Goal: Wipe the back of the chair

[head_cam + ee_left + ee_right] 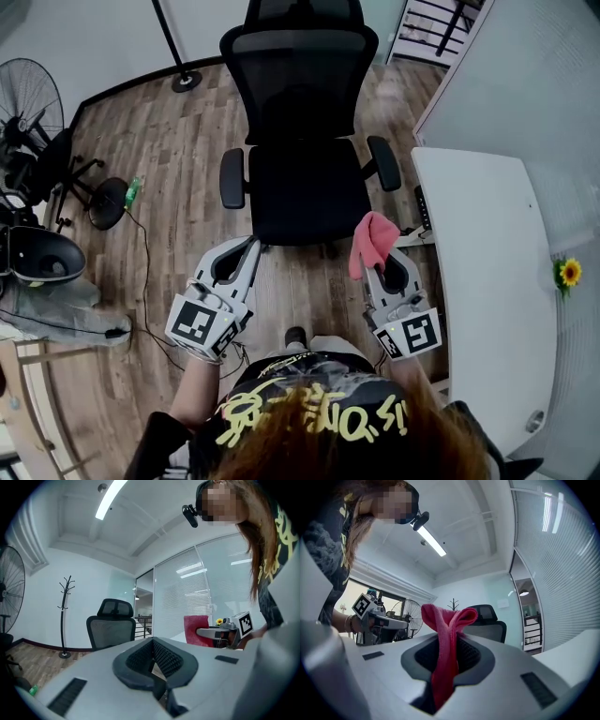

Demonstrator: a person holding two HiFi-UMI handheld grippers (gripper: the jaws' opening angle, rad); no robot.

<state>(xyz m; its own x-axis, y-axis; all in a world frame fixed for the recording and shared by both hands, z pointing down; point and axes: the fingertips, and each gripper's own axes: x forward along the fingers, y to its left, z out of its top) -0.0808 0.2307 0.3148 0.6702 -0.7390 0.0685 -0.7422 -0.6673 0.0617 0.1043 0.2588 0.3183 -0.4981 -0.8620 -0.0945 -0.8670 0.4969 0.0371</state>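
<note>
A black mesh office chair (302, 178) faces me, its backrest (300, 80) on the far side of the seat. The same chair (111, 629) shows ahead in the left gripper view, and the chair (491, 620) also stands beyond the cloth in the right gripper view. My right gripper (376, 266) is shut on a pink cloth (373, 238), just off the seat's front right corner. The cloth (447, 625) sticks up in a fold above the jaws. My left gripper (250, 247) is shut with nothing in it, near the seat's front left corner.
A white desk (483, 281) runs along the right, with a small sunflower (567, 273) by the wall. A floor fan (28, 94), another chair base (105, 202) and cables lie on the left. A coat stand base (186, 81) sits behind the chair.
</note>
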